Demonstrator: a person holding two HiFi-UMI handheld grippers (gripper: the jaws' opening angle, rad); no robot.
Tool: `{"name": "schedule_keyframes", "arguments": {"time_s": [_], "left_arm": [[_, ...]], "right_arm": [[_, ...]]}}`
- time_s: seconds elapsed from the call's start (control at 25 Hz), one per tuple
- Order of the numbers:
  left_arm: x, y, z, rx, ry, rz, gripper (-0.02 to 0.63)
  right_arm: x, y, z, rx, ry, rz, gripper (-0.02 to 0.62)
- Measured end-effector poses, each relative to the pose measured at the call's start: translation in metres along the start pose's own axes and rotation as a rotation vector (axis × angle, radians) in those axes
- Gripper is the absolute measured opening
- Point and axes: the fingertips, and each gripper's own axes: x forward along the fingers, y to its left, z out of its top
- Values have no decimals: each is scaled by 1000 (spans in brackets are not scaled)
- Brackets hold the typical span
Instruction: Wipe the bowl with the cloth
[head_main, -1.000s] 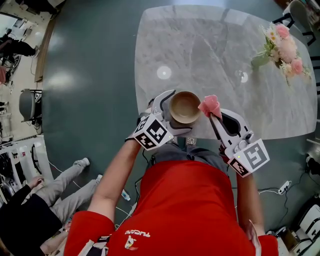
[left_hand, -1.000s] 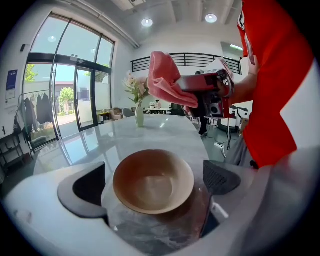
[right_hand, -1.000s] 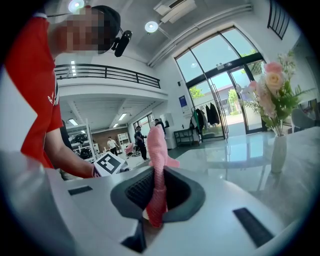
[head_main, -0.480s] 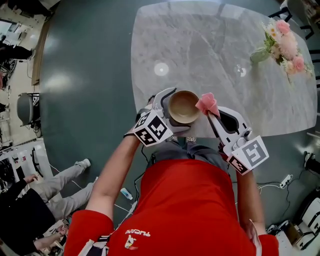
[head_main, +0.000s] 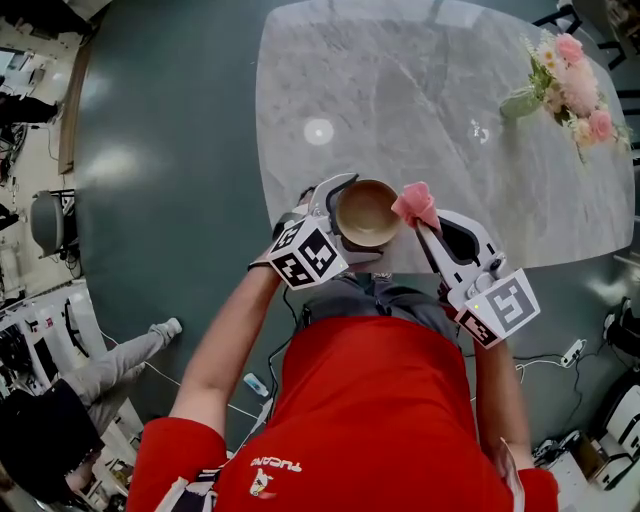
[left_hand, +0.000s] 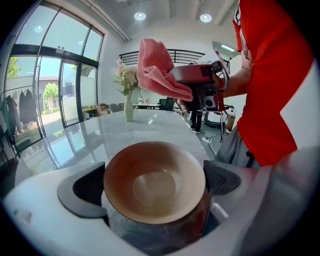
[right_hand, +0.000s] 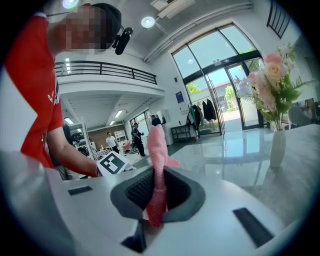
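Note:
A tan bowl (head_main: 366, 212) with a dark outer wall is held over the near edge of the marble table (head_main: 420, 110). My left gripper (head_main: 345, 225) is shut on the bowl (left_hand: 154, 182), whose mouth faces the left gripper view; the jaws clasp its sides. A pink cloth (head_main: 416, 206) sticks up from my right gripper (head_main: 428, 228), which is shut on it just right of the bowl's rim. In the right gripper view the cloth (right_hand: 158, 172) stands pinched between the dark pads. In the left gripper view the cloth (left_hand: 159, 70) hangs above and beyond the bowl, apart from it.
A vase of pink flowers (head_main: 568, 85) stands at the table's far right corner. Dark floor surrounds the table. A person (head_main: 70, 400) sits at the lower left of the floor. Cables and a power strip (head_main: 570, 352) lie at the right.
Both grippers, bowl and cloth keep their places relative to each other. The head view has shifted slightly, so the table sits a little lower left in frame.

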Motion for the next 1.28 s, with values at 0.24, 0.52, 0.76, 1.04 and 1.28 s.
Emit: {"name": "schedule_keyframes", "arguments": {"time_s": [0.24, 0.52, 0.76, 1.04, 1.28], "left_arm": [[5, 2, 1, 26, 11, -2, 588], [6, 4, 2, 36, 7, -9, 588], [5, 4, 2, 38, 6, -13, 586], [7, 4, 2, 38, 9, -11, 586], [8, 5, 2, 34, 6, -3, 586]], "right_arm": [[0, -2, -3, 5, 6, -5, 23], [2, -3, -6, 5, 17, -3, 23], [9, 0, -13, -9, 59, 17, 23], [26, 6, -32, -86, 161, 81, 23], [40, 14, -56, -115, 294, 198, 23]]}}
